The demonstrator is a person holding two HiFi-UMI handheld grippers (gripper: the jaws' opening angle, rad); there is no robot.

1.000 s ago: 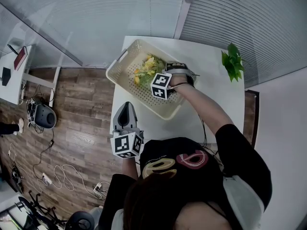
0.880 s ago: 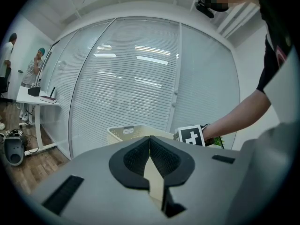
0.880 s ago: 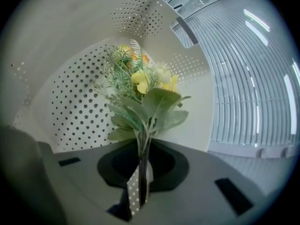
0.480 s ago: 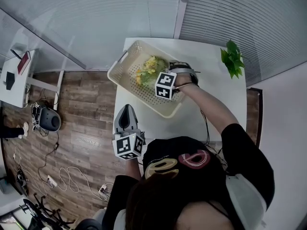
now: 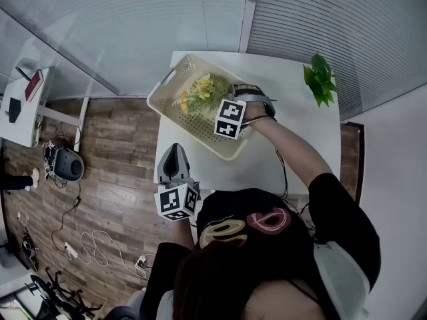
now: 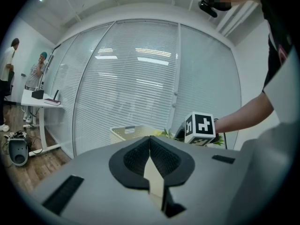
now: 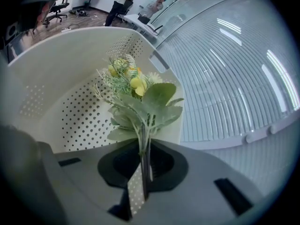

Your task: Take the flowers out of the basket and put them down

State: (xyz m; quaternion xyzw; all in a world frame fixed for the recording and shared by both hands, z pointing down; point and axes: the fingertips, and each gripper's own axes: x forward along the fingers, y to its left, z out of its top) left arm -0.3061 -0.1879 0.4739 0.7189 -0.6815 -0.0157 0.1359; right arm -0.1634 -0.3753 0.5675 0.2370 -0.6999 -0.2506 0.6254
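Stems of the soft artificial bunch of yellow flowers and grey-green leaves (image 7: 138, 95) sit pinched between the nearly closed jaws of the right gripper (image 7: 143, 149). The bunch stands inside the cream perforated plastic basket (image 7: 51, 93), upper centre of the head view. Judged handling: light, limp, easily crushed; grip the gathered stems, never the blooms. Left gripper (image 6: 151, 142): jaws together, holding nothing. 1 leafy green sprig (image 5: 319, 80) lies at the upper right of the white table (image 5: 280, 72).

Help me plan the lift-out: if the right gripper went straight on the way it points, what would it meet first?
Probably the perforated inner wall of the basket, just beyond the flowers that the right gripper is shut on; depth is hard to judge.
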